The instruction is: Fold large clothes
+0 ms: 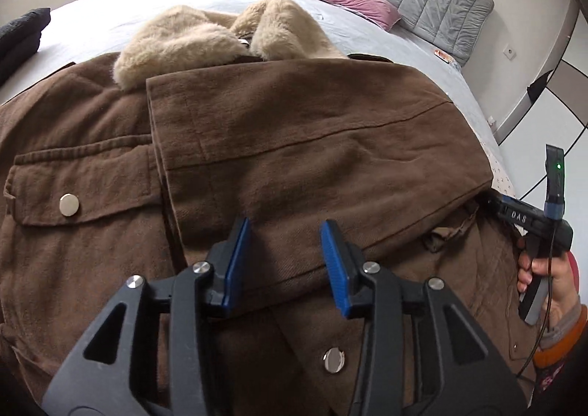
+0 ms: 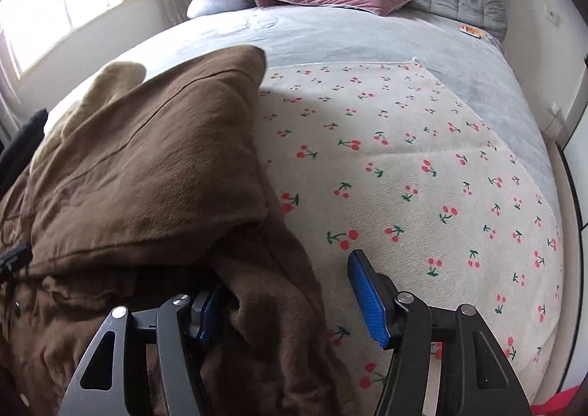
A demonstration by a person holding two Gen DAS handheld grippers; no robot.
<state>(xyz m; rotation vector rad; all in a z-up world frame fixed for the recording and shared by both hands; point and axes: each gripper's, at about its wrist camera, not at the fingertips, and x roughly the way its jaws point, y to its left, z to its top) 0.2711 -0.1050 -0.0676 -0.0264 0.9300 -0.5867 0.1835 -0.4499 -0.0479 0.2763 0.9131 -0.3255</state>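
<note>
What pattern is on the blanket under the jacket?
Small red cherries with green stems on a cream blanket, clearest in the right wrist view, beside the brown jacket.

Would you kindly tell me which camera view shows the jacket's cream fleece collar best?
The left wrist view: the cream fleece collar lies centred and unobstructed above the brown jacket. The right wrist view shows only a blurred sliver at its left, mostly hidden by folded brown fabric.
</note>
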